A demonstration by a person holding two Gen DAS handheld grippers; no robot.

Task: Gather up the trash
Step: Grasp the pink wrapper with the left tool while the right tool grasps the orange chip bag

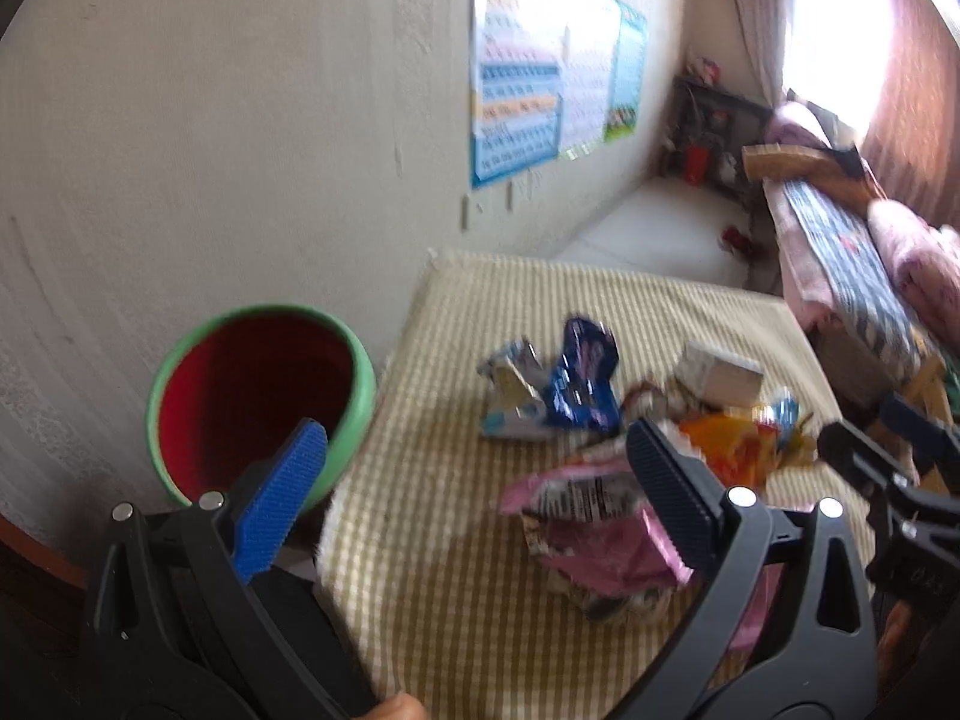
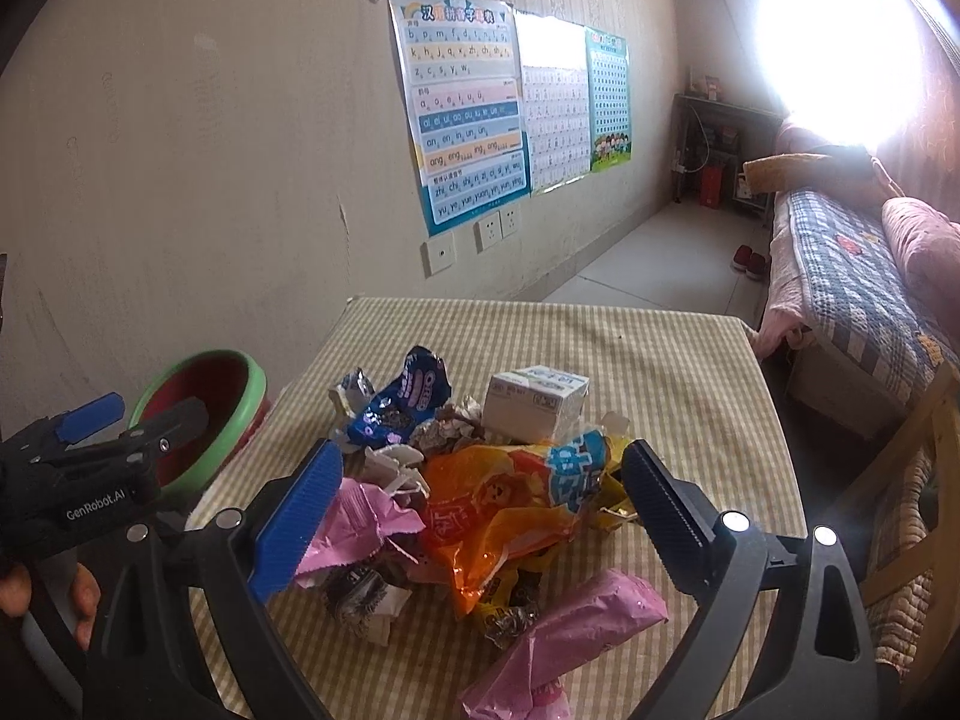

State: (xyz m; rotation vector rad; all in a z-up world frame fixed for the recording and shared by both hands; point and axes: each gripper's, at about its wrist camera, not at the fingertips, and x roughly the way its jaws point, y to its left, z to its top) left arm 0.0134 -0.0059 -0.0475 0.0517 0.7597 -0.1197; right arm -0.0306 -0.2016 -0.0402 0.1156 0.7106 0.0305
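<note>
Pink wrapper [image 1: 606, 546] lies nearest on our checked table [image 1: 456, 630], between the spread jaws of our empty left gripper [image 1: 474, 510], so we pinch its crumpled ridge, seemingly loose through blur, then swing to the bin [image 1: 258, 402] alongside.

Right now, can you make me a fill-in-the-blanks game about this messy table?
1. The bin is green outside and ____ inside.
2. The blue wrapper lies ____ of the white carton.
3. Both the left claw and the right claw are ____.
4. The tablecloth has a ____ pattern.

Missing words: red; left; open; checked
</note>
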